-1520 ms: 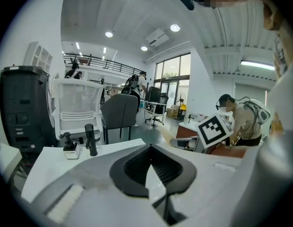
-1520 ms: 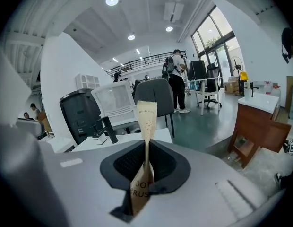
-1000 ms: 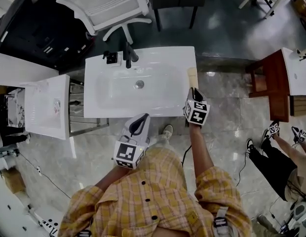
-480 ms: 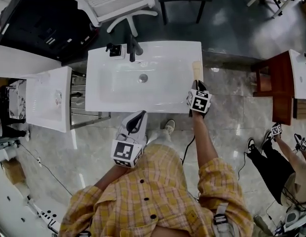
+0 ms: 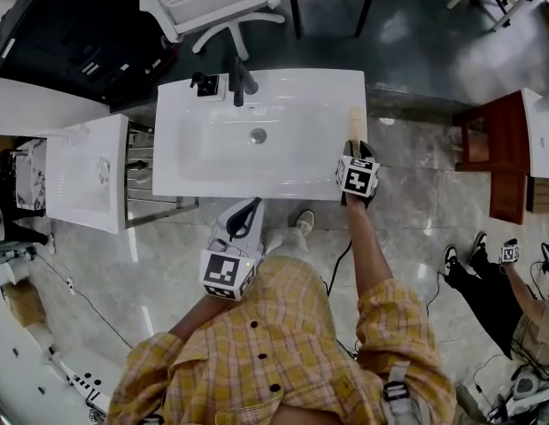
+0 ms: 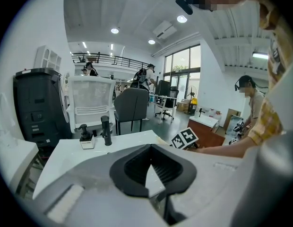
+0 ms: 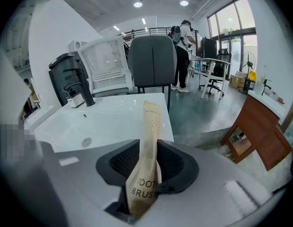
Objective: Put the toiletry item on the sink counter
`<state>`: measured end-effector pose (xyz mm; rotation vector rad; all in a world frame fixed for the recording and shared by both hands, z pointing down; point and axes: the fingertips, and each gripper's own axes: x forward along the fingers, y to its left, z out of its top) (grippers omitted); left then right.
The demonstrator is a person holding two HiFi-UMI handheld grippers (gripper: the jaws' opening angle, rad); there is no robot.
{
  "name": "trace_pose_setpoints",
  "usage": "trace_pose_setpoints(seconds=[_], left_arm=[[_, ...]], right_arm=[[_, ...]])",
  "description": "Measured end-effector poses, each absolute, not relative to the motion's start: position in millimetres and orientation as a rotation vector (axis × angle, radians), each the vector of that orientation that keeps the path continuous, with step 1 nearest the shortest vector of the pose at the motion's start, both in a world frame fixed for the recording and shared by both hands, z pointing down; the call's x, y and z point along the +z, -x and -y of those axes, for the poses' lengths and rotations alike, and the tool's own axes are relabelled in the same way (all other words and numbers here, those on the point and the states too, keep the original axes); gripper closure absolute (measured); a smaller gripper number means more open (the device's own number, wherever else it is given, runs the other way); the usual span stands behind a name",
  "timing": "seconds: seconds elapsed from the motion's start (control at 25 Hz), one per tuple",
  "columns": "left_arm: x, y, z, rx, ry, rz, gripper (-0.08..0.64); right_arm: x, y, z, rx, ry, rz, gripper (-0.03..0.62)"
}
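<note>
The toothbrush packet [image 7: 149, 122] seems laid along the right rim of the sink bench [image 5: 204, 182], between the right claw's [image 7: 147, 161] jaws, which have just been opening and look loose on it, leaving only withdrawal; the left claw [image 6: 152, 170] hangs closed and empty.

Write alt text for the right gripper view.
A tan toothbrush packet stands between the right tongs, which have just been opening, its far end over the white sink counter. A black faucet and grey chair stand beyond.
</note>
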<state>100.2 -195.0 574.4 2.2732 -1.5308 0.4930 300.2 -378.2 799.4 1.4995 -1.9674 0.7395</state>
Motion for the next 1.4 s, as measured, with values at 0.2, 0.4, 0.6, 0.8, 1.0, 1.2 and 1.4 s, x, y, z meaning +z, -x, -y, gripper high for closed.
trace_pose_setpoints(seconds=[0.2, 0.4, 0.6, 0.8, 1.0, 1.2, 1.4], left_arm=[[574.0, -98.7, 192.6, 0.487, -2.267, 1.531, 0.560], [575.2, -98.9, 191.7, 0.474, -2.282, 1.510, 0.559], [572.7, -97.9, 191.7, 0.453, -2.315, 1.478, 0.560], [566.2, -96.6, 190.5, 0.420, -2.360, 1.436, 0.560], [554.2, -92.7, 188.5, 0.388, -2.410, 1.397, 0.560], [542.6, -76.9, 185.6, 0.346, -2.432, 1.385, 0.559], [529.3, -59.7, 187.5, 0.275, -2.446, 1.412, 0.558]], right_arm=[[797.4, -298.7, 374.3, 0.743, -1.495, 1.964, 0.430], [786.7, -301.2, 373.3, 0.726, -1.517, 1.981, 0.414], [763.8, -301.7, 369.4, 0.715, -1.558, 2.010, 0.414], [730.0, -299.6, 356.1, 0.705, -1.626, 2.048, 0.430], [700.6, -287.7, 332.6, 0.708, -1.670, 2.074, 0.459], [667.9, -263.1, 308.1, 0.712, -1.695, 2.124, 0.493], [616.3, -229.5, 289.1, 0.650, -1.707, 2.233, 0.542]])
